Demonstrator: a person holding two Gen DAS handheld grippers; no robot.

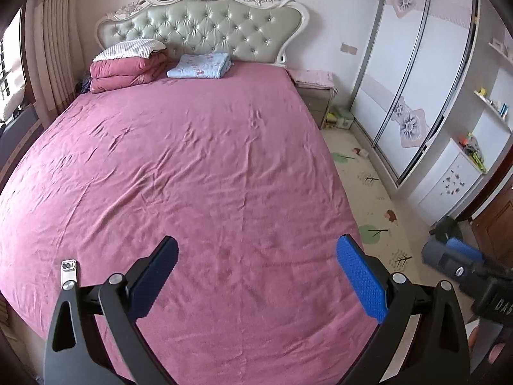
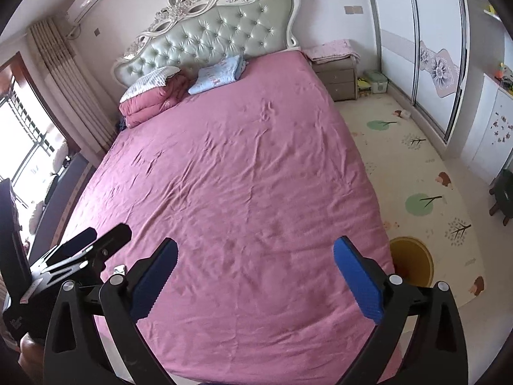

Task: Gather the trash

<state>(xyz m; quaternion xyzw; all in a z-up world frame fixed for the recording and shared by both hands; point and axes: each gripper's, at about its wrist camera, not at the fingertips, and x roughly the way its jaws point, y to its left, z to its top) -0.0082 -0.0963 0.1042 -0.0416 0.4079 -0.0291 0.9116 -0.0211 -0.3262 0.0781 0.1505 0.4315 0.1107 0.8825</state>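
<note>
Pink bedsheet [image 1: 198, 173] fills both wrist views, wrinkled but bare across its whole middle and foot, in a bedroom with a patterned play mat [image 2: 413, 173] on the floor along the bed's right side.

Nearest, the left gripper [image 1: 256, 276] hangs over the foot of the bed with its blue pads spread wide and nothing between them. The right gripper [image 2: 255, 277] is likewise spread wide and empty, just beside the left one.

Right of the bed's foot corner, on the mat, stands a yellow bin [image 2: 413, 261], open at the top; the inside looks dark and I cannot tell whether anything is in it.

Further out on the mat, close to the sliding wardrobe [image 2: 426, 32], lies a small pale scrap [image 2: 404, 114], which I take to be the remaining trash; it is well apart from both grippers and from the bin. Some clutter sits beside the nightstand [image 2: 340, 80], too small to identify.

Farthest, a folded red quilt [image 1: 125, 73] and a folded blue blanket [image 1: 198, 65] rest by the headboard.

Judging by this, the bed needs no more clearing, while the floor scrap is left to fetch and drop in the bin.
</note>
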